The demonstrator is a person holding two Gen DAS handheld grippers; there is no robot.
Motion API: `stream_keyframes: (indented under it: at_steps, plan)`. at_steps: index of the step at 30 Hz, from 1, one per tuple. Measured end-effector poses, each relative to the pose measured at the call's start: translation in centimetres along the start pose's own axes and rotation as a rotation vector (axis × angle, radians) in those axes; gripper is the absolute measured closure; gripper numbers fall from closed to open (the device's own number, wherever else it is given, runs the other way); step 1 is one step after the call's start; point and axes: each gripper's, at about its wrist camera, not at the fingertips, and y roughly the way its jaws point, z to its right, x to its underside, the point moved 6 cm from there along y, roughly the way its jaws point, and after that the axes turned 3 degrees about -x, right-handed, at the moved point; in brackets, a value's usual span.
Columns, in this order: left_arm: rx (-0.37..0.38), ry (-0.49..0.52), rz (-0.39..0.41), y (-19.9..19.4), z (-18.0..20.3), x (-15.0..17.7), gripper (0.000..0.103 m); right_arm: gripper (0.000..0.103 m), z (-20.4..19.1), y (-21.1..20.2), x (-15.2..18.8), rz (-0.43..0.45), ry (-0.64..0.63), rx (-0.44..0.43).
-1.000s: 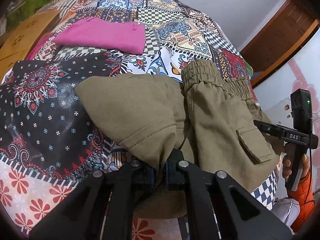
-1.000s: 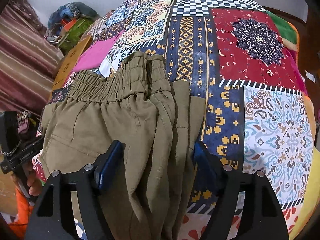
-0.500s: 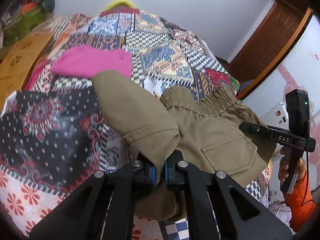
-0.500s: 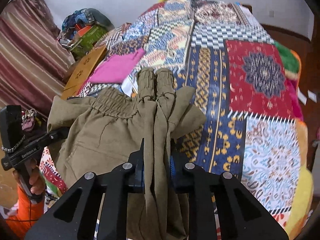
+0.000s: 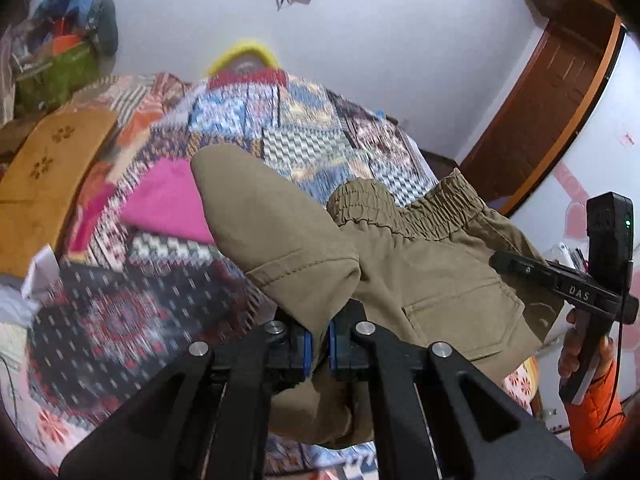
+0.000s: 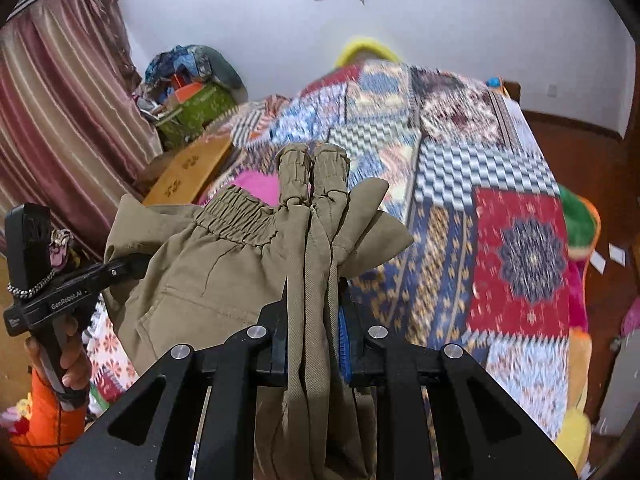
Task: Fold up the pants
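Both grips are clamped on the khaki pants [image 5: 420, 280]: left hand-held gripper [image 5: 318, 344] pinches a hem, right hand-held gripper [image 6: 312, 344] a bunched edge, lower centre, probably to carry the fold over the bed [image 6: 520, 208].

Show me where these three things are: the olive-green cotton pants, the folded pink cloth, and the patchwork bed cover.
Olive-green cotton pants [image 6: 224, 276]: right wrist view, on the flat fabric below the elastic waistband.
Folded pink cloth [image 5: 168, 200]: left wrist view, on its top surface.
Patchwork bed cover [image 6: 520, 252]: right wrist view, on the red patch.
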Motion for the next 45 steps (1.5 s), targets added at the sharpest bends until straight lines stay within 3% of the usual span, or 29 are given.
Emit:
stream_keyframes:
  at_steps: [13, 23, 28, 33, 36, 40, 45]
  plan:
    - [-0.044, -0.062, 0.054, 4.0, -8.1, -9.9, 0.098, 0.088, -3.3, 5.7, -9.0, 0.089, -0.063, -0.022]
    - [-0.112, -0.104, 0.038, 10.6, -16.5, -15.3, 0.098, 0.088, -5.7, 14.4, -13.0, 0.106, -0.07, -0.025]
    - [-0.179, -0.151, -0.043, 16.6, -21.4, -15.7, 0.098, 0.088, -5.4, 19.7, -12.8, 0.064, -0.028, -0.026]
    - [-0.261, -0.13, -0.186, 22.7, -24.9, -12.6, 0.098, 0.088, -4.5, 24.8, -10.2, -0.038, -0.007, 0.015]
    - [-0.32, -0.089, -0.23, 24.2, -26.4, -10.7, 0.09, 0.086, -3.6, 26.9, -8.2, -0.108, -0.013, 0.059]
    - [-0.344, -0.086, -0.223, 23.2, -27.5, -9.9, 0.062, 0.074, -2.2, 26.5, -6.9, -0.179, 0.029, 0.035]
    - [-0.353, -0.141, -0.196, 19.8, -29.3, -9.8, 0.049, 0.055, -1.2, 23.3, -7.5, -0.139, 0.036, 0.055]
